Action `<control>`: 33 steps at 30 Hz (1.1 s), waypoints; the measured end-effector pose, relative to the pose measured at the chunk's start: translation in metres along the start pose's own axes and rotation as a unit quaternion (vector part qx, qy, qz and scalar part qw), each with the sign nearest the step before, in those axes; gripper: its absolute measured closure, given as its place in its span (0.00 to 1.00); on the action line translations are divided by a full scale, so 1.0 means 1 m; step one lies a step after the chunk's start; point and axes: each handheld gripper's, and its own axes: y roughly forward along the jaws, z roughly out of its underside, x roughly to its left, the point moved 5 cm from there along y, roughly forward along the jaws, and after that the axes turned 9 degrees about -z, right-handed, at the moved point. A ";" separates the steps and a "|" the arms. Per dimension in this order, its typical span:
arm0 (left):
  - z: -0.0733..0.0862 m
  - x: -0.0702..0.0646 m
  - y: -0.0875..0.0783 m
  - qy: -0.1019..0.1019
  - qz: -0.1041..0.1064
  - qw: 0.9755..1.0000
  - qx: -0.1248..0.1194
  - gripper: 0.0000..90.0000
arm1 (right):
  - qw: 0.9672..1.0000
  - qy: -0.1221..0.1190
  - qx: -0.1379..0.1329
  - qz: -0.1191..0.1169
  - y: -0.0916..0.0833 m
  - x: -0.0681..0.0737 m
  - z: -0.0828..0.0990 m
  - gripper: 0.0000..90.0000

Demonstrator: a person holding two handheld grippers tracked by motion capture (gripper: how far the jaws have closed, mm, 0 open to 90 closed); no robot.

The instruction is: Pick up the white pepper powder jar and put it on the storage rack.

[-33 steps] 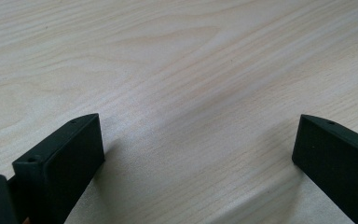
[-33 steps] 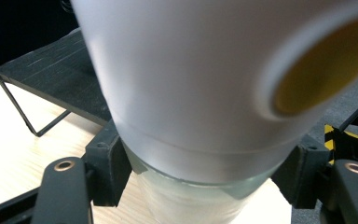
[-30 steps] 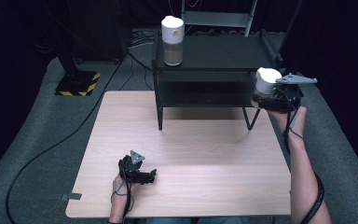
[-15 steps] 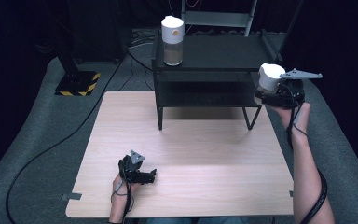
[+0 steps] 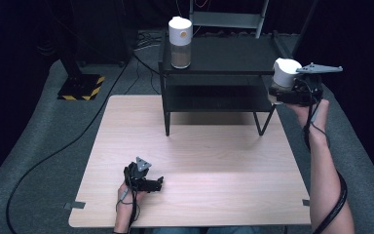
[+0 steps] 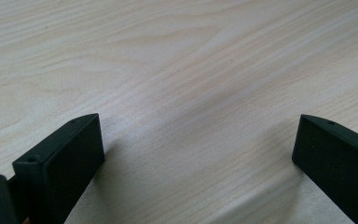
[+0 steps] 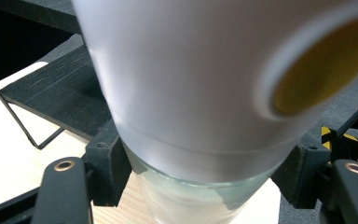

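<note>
My right gripper (image 5: 285,92) is shut on a white-capped jar (image 5: 284,73), held in the air beside the right end of the black shelf unit (image 5: 233,53). In the right gripper view the white-capped jar (image 7: 196,84) is very close, its clear glass body clamped between the two black jaws, and a round yellow-brown opening shows on the cap at the right. A second white-capped jar (image 5: 180,41) with brown contents stands on the shelf top at the left. My left gripper (image 5: 159,184) rests low on the wooden table (image 5: 214,156) near its front edge, jaws open with nothing between them.
The black shelf unit has a lower shelf (image 5: 219,100) and thin angled legs (image 5: 263,122) standing on the table's far half. A black cable (image 5: 48,156) runs over the grey floor at the left. A yellow-and-black striped base (image 5: 80,90) sits at the back left.
My right gripper has risen with the jar, from the lower shelf's height to about the shelf top's height. The left gripper has stayed where it was.
</note>
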 end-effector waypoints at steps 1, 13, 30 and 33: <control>0.000 0.000 0.000 0.000 0.000 1.000 0.000 0.02 | 1.000 0.000 0.000 0.000 0.000 0.000 -0.001 0.33; 0.000 0.000 0.000 0.000 0.000 1.000 0.000 0.02 | 1.000 0.000 0.004 -0.002 -0.003 -0.001 -0.018 0.33; 0.000 0.000 0.000 0.000 0.000 1.000 0.000 0.02 | 1.000 0.004 0.000 0.004 -0.008 -0.004 -0.050 0.33; 0.000 0.000 0.000 0.000 0.000 1.000 0.000 0.02 | 1.000 0.003 -0.003 0.007 -0.009 -0.004 -0.056 0.33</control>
